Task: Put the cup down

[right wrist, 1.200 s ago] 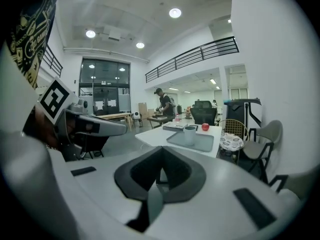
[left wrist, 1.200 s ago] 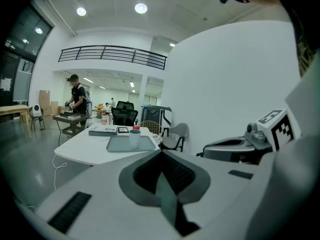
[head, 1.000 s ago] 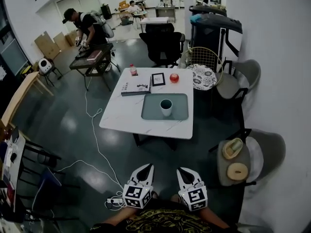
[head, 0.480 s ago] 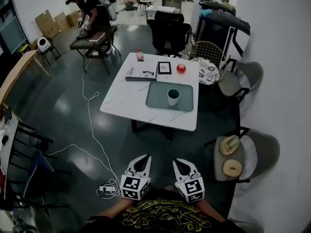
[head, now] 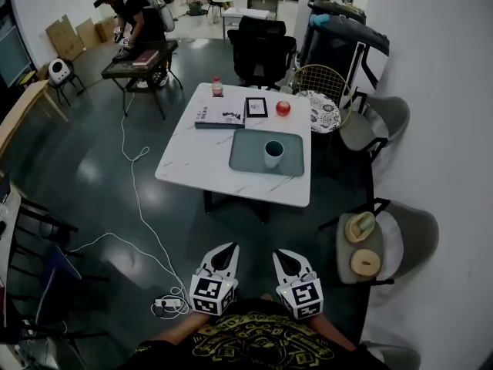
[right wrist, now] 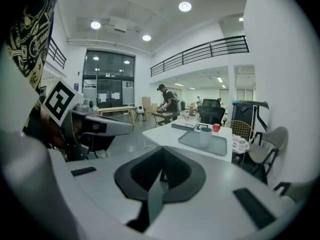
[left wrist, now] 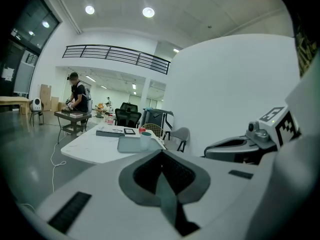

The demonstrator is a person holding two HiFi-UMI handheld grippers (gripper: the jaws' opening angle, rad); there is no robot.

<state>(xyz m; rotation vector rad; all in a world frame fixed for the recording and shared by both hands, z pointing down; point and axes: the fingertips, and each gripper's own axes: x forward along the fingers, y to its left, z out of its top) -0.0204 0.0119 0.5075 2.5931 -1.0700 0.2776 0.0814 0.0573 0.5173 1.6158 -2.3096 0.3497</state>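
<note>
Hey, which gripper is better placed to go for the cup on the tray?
Right, narrowly. The cup on the tray lies roughly straight ahead of the right gripper; the left gripper is offset sideways. Both are shut, empty and far from the table.

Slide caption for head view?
Left gripper and right gripper shut, empty, held low; cup stands on tray on white table.

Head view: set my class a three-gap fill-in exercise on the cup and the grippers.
The cup stands upright on the grey ____.
The left gripper and the right gripper both have their jaws ____, holding nothing.
The round red object lies beside the picture frame on the white ____.
Missing words: tray; shut; table.
</note>
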